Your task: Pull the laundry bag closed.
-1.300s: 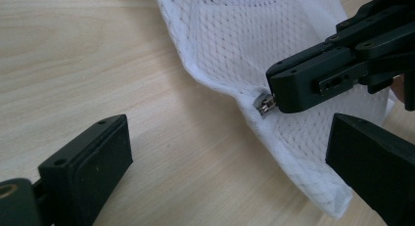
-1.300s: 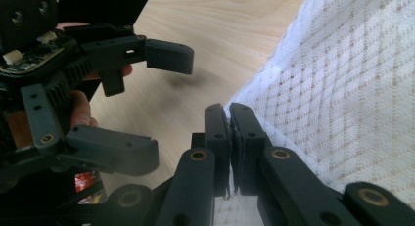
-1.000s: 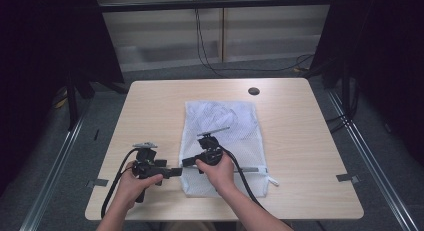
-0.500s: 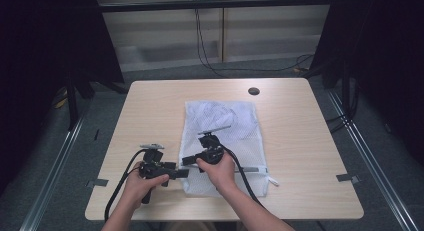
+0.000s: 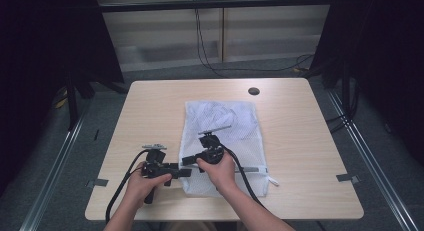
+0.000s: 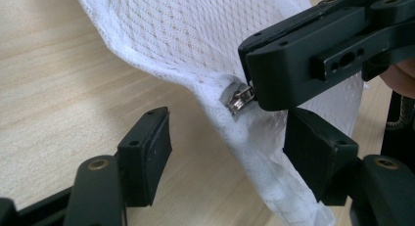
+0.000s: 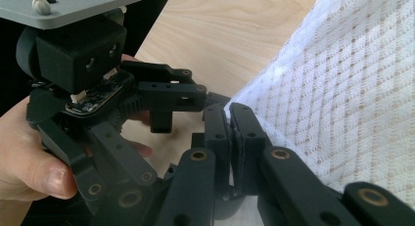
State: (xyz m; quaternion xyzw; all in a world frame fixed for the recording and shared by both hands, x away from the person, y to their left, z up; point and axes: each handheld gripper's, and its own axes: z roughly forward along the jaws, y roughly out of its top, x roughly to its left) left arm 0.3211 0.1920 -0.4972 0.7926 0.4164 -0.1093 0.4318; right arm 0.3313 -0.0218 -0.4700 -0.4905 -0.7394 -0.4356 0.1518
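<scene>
The white mesh laundry bag [image 5: 224, 141] lies flat on the surface [image 5: 150, 106], toward my near edge. It looks light, limp and loosely woven, so I judge it will bunch and sag wherever lifted. My right hand-held gripper [image 7: 230, 125] is pinched closed on the bag's edge beside the zipper slider [image 6: 238, 97]. My left hand-held gripper [image 6: 227, 152] stands wide apart around that edge, holding nothing. The metal slider seems the firmest hold.
</scene>
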